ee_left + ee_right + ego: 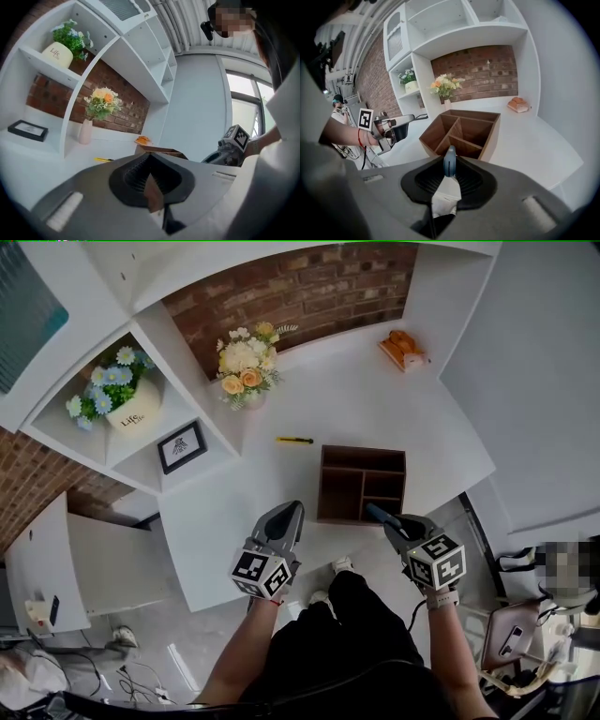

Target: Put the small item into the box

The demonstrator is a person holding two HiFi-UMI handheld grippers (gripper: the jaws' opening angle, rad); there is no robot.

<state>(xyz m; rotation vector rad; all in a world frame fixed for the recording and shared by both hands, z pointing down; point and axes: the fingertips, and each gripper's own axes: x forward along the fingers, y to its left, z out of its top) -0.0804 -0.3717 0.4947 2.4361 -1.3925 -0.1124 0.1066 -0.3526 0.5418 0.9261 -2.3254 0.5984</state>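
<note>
A brown wooden box [363,486] with several compartments stands on the white table [309,409]; nothing shows inside it. It appears close ahead in the right gripper view as box [461,133], and its top edge shows in the left gripper view as box [159,151]. A small yellow item [294,440] lies beyond the box's far left corner, also visible as item [104,160]. My left gripper [291,512] hangs shut at the table's near edge, left of the box. My right gripper [374,513] is shut just before the box's near wall, a blue tip showing where its jaws meet [449,161].
A vase of flowers [246,371] stands at the back by the brick wall. An orange object [405,348] lies at the far right. Shelves on the left hold a flower pot [129,409] and a framed picture [182,446]. The person's legs are below the table edge.
</note>
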